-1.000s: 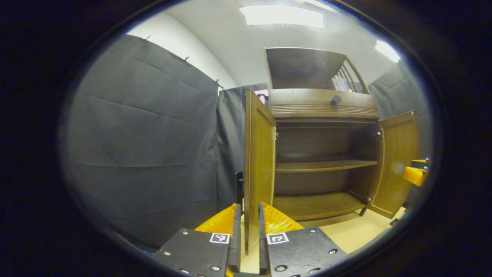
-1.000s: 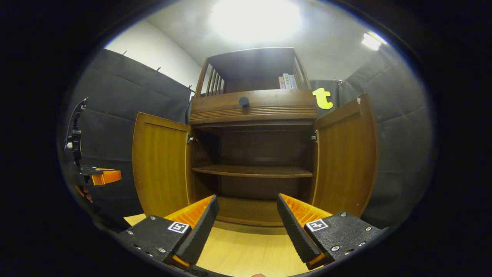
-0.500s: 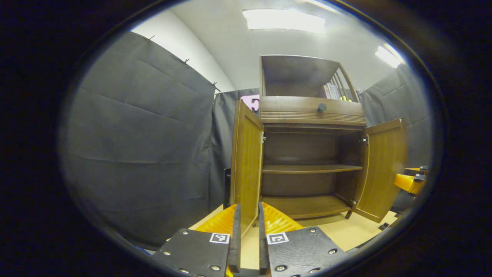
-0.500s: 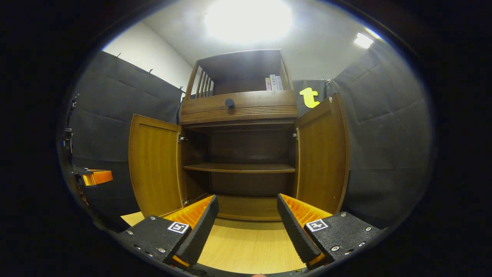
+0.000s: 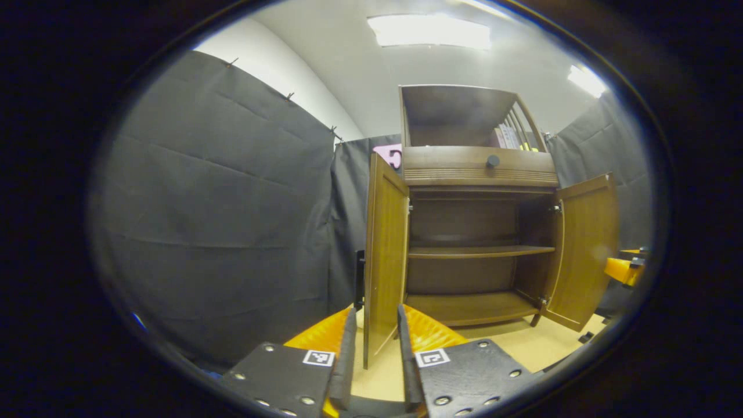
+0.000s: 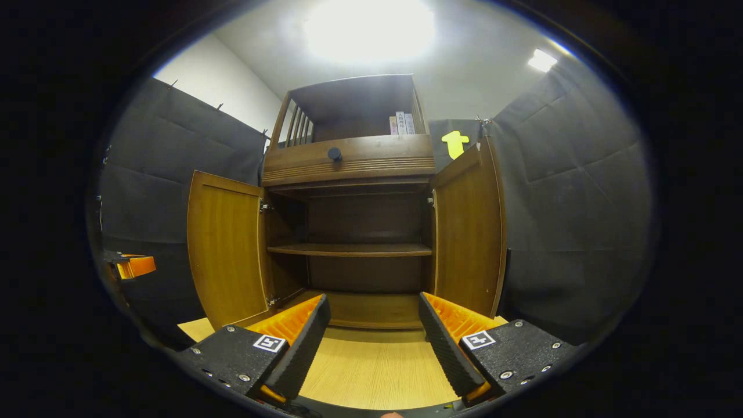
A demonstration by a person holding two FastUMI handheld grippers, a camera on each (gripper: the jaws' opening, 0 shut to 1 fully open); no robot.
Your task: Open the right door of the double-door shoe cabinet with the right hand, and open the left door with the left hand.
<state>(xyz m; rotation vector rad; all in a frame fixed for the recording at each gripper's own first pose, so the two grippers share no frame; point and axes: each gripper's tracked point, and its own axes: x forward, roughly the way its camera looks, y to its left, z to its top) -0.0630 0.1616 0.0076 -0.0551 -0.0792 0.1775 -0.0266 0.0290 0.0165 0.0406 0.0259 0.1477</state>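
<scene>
Left gripper (image 5: 374, 354), right gripper (image 6: 374, 342): ribbed fingers (image 6: 302, 342); behind them, black screw-fastened plates bearing square black-and-white markers.

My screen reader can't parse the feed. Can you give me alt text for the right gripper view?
Both doors of the shoe cabinet stand wide open, left door and right door, showing bare shelves. The right gripper is open in front of it, above the wood floor.

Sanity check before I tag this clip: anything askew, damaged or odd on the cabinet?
Nothing stands out. Both doors of the shoe cabinet are swung open, the left door and right door hang straight on their hinges, and the middle shelf sits level and bare. The right hand-held gripper is open, touching nothing.
</scene>
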